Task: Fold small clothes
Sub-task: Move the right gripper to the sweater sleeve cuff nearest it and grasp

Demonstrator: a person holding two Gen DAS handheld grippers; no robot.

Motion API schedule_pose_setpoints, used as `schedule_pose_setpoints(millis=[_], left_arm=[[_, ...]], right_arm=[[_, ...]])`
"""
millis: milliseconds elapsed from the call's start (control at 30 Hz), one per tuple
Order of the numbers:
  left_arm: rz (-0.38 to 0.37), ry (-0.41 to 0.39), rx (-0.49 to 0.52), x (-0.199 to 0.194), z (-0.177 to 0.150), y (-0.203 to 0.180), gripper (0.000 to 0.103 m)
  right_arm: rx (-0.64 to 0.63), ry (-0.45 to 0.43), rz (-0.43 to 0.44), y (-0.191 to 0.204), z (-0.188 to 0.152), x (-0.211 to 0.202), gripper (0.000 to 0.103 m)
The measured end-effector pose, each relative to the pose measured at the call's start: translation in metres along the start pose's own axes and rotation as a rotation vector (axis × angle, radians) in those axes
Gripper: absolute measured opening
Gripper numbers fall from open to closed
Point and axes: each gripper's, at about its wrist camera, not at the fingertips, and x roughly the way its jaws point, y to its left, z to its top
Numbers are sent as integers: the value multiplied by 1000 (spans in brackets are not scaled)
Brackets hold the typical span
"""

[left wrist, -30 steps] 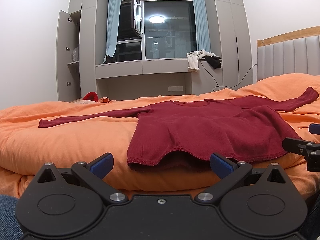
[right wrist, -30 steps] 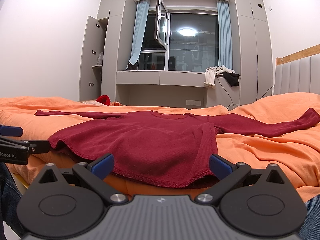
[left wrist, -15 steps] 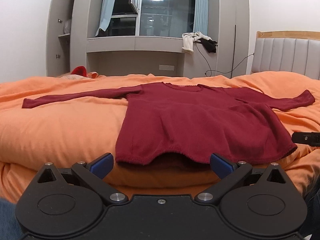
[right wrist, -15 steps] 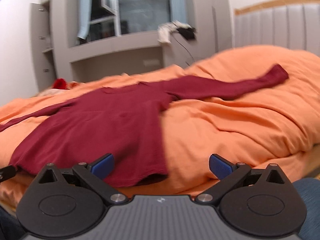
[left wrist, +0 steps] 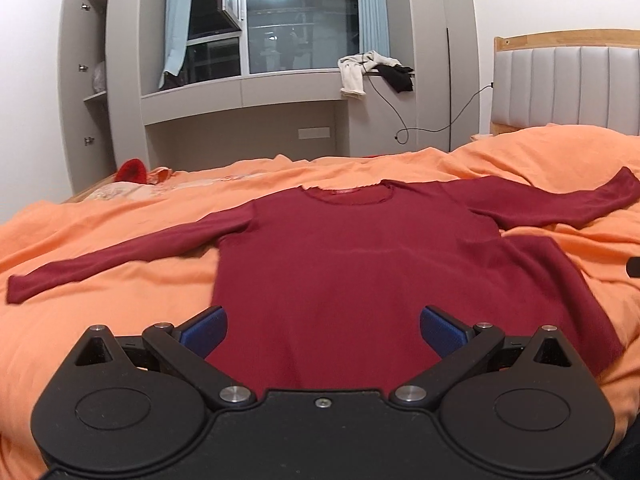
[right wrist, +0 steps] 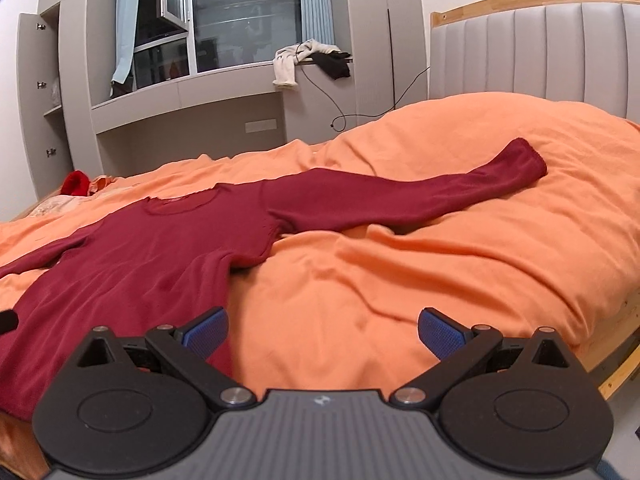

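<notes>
A dark red long-sleeved top (left wrist: pixel 348 264) lies flat on the orange duvet (left wrist: pixel 120 280), collar away from me and both sleeves spread out. My left gripper (left wrist: pixel 322 326) hovers open over the top's lower body, nothing between its blue pads. In the right wrist view the same top (right wrist: pixel 152 256) lies to the left, its right sleeve (right wrist: pixel 420 196) reaching toward the pillow end. My right gripper (right wrist: pixel 322 326) is open above bare duvet just right of the hem's side edge. The hem itself is hidden under both grippers.
A padded headboard (right wrist: pixel 540 52) with a wooden frame rises at the right. The bed's wooden side rail (right wrist: pixel 616 364) shows at lower right. Grey cabinets and a window ledge with draped clothes (left wrist: pixel 372 68) stand behind the bed. A red item (left wrist: pixel 130 170) lies at the far left corner.
Both grippers rose and moved forward over the bed. The left now sits above the top's lower body; the right swung right toward the top's right side and sleeve. Both stayed open.
</notes>
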Motion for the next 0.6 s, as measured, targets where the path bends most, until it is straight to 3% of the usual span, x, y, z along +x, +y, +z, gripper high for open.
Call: schedule_pose_setpoints(millis=[400, 600], left_arm=[[-14, 70, 23, 90, 40, -19, 102], [-14, 70, -18, 125, 53, -17, 102]], right_arm=[[5, -12, -33, -22, 38, 62, 103], [123, -53, -70, -58, 70, 106, 103]])
